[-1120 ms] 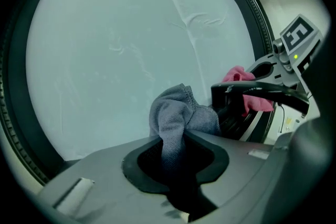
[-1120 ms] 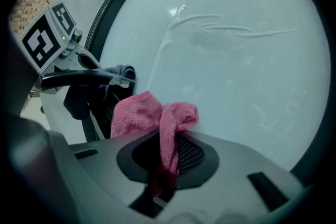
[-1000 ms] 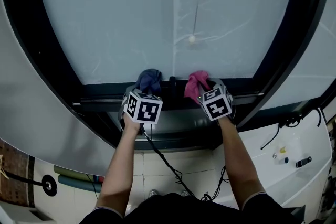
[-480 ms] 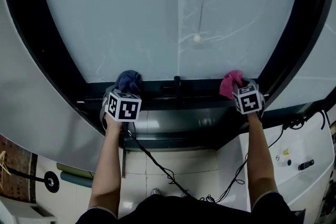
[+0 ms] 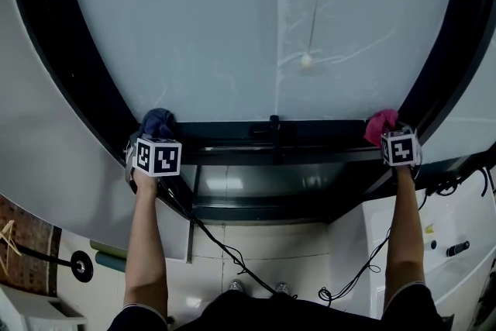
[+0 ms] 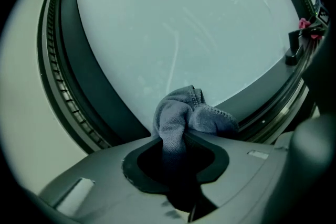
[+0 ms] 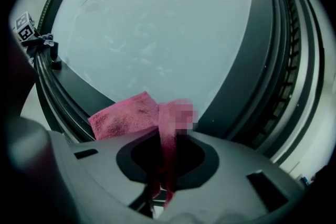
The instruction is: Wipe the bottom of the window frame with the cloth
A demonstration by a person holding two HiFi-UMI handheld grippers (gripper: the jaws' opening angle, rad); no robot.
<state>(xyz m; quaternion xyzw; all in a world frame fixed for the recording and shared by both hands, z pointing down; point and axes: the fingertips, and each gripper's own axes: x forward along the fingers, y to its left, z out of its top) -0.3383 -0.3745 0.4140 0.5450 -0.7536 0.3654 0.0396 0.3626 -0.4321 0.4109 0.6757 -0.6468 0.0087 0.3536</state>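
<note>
1. Both tongs slid outward from the middle latch (image 5: 274, 126): left gripper (image 6: 176, 152) now sits at the bottom rail (image 5: 225, 132)'s left corner, right gripper (image 7: 165, 157) at its right corner. Rail looks covered end to end.
2. Left's clamped on the blue cloth (image 6: 184, 115), right's on the pink cloth (image 7: 126, 115), each bunched just ahead of its jaws on the rail.
3. No readable text, only cube markers (image 5: 158, 157).

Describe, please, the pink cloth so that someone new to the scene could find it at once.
Start at the large pale window and follow its dark bottom frame to the right-hand corner. There the right gripper holds the pink cloth. Its colour sets it apart: the blue-grey cloth sits at the left corner.
</note>
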